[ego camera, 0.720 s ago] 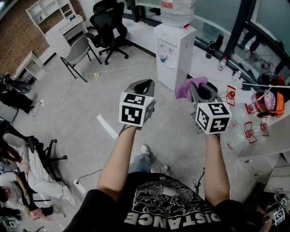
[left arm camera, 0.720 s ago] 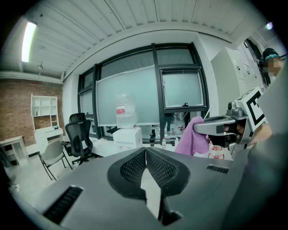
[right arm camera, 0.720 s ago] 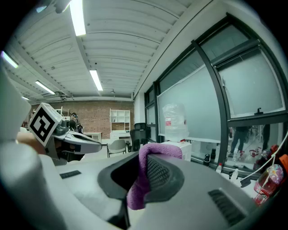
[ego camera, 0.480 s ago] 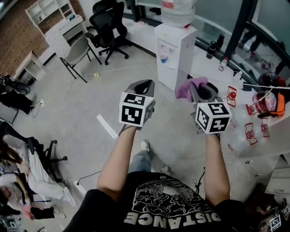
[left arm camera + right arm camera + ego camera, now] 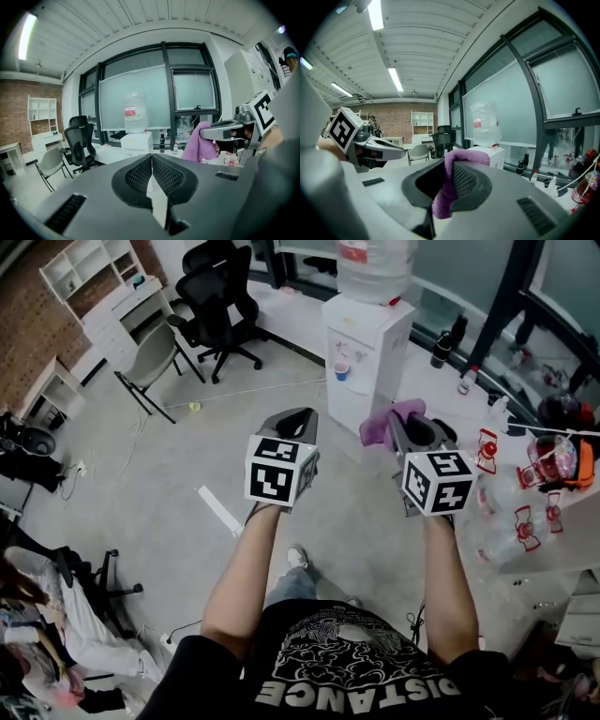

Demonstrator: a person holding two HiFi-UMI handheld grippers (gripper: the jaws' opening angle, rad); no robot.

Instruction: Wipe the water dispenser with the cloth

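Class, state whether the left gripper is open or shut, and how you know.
Shut: on the left gripper, the jaws meet, with nothing between them.

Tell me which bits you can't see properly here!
- Bottle top: head view, cut off by the upper edge.
- Cloth full size: right gripper view, mostly hidden by the jaws gripping it.
- Dispenser front: right gripper view, behind the cloth and a jaw.
- Cup contents: head view, too small.
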